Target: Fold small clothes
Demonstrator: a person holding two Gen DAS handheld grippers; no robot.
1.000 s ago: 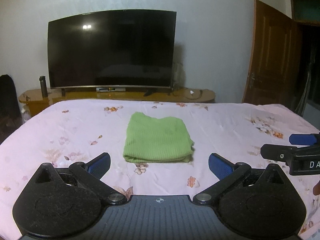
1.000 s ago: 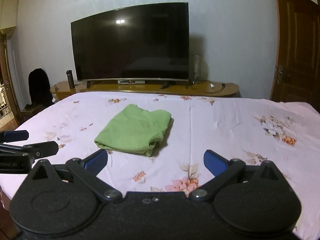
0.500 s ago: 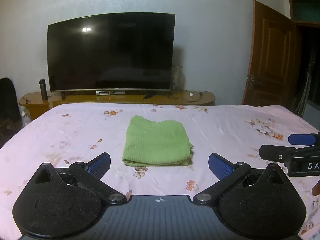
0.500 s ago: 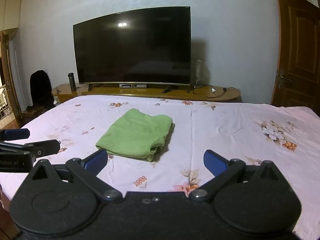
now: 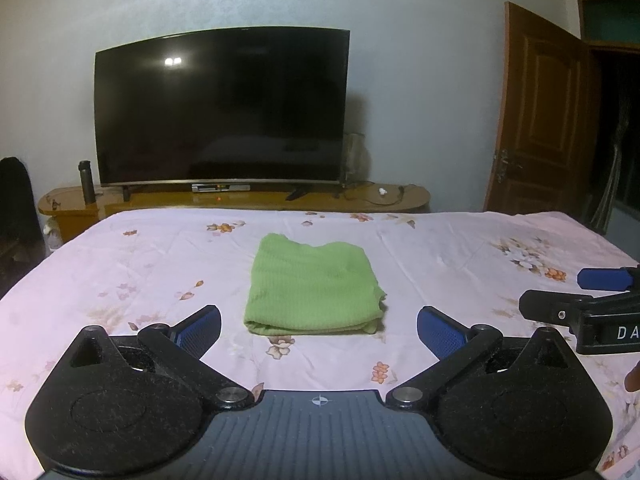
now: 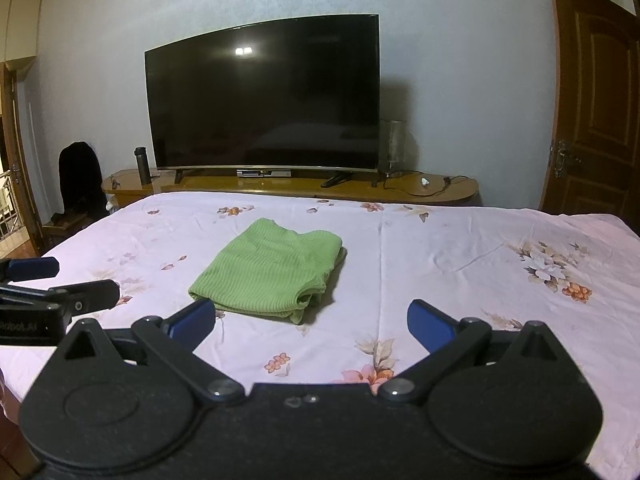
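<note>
place: home bedroom | cues: bed (image 5: 440,248) with floral sheet; television (image 5: 220,108) on wooden stand (image 5: 400,200); wooden door (image 5: 540,120)

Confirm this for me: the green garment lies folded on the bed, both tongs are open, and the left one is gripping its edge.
Not quite. The left tongs grip nothing: the left wrist view shows them open, short of the green garment. It does lie folded on the bed, and the right tongs are open too.

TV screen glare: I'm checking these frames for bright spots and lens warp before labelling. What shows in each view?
Left wrist view: a small ceiling-light reflection on the TV screen; fisheye bows its top edge; corners vignette dark. Right wrist view: the same glare spot sits upper-middle on the screen; the green garment casts a soft shadow rightward.
</note>
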